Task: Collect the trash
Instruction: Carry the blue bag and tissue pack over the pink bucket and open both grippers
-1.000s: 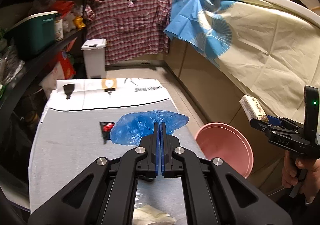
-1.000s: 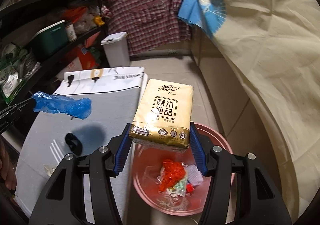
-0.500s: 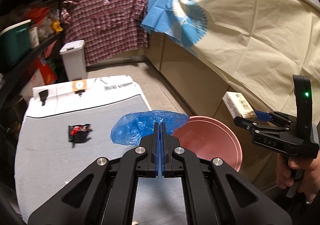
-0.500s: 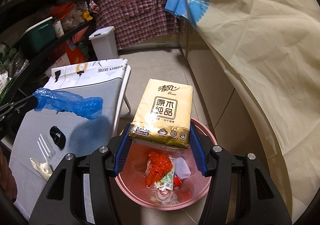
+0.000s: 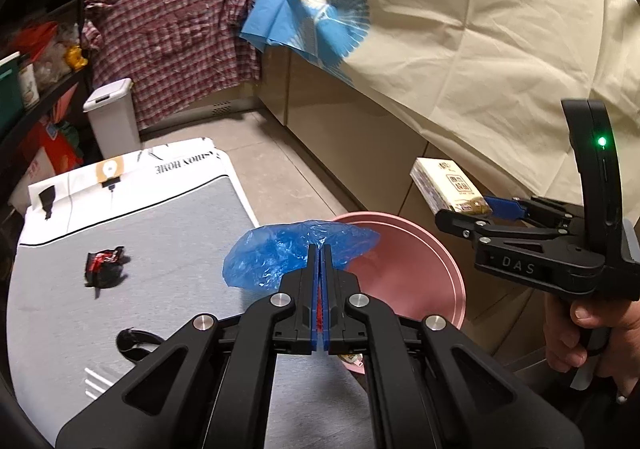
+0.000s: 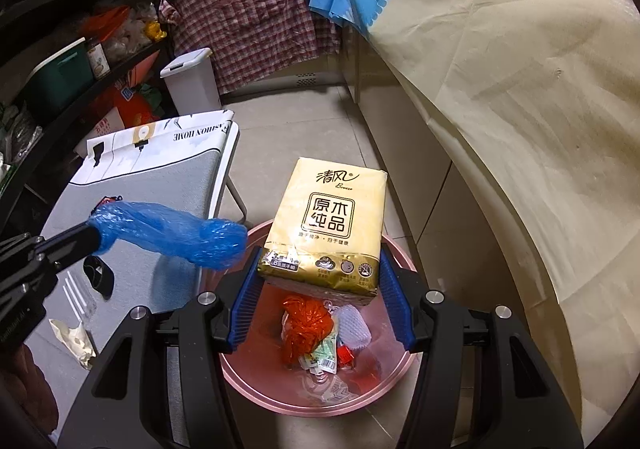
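Blue crumpled plastic bag (image 5: 298,253): pinched between the closed jaws of the left tool (image 5: 319,249), lower centre of the left wrist view; in the right wrist view it juts from the left edge toward the middle, its free end over the near-left rim of the basin.

Gold tissue pack (image 6: 330,227): clamped by its lower end between the blue pads of the right tool (image 6: 320,285), jaws at middling width, centre of the right wrist view, held above the basin. In the left wrist view the same pack shows at right, small, ahead of the tool, whose handle a hand (image 5: 580,333) grips at the lower right.

Pink round basin (image 6: 256,381): on the tiled floor just beside the table's right edge, bottom centre. Contents: red-orange crinkled wrapper (image 6: 306,323), white foam net, small printed packets.

Grey-topped table (image 5: 160,233): left half of both views. On it: black-and-red wrapper (image 5: 103,263), black ring-shaped scrap (image 5: 134,341), white plastic fork (image 6: 76,295), crumpled napkin (image 6: 74,341).

White pedal bin (image 5: 112,117): upper left, on the floor beyond the table.
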A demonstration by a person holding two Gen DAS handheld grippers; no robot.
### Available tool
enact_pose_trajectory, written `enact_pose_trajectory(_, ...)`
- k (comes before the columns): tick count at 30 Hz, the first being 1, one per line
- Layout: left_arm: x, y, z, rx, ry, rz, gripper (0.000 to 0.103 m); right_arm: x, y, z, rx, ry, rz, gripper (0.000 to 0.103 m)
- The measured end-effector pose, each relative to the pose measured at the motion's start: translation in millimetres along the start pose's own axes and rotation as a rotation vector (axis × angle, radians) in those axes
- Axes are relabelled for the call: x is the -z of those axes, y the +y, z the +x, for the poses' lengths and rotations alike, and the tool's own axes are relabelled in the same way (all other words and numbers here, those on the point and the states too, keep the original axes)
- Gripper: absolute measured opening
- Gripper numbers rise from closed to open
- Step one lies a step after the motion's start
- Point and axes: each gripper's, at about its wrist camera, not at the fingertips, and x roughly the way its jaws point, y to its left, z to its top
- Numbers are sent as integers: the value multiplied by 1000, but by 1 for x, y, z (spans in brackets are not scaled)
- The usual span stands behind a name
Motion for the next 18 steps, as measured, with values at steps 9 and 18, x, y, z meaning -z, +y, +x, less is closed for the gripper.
enact_pose_trajectory(9,6,-18,24,30,63,40,1,3,-10,10,11,31,17,56)
enact_pose_trajectory(18,12,-26,35,84,123,57,21,3,-11,18,23,56,13,66)
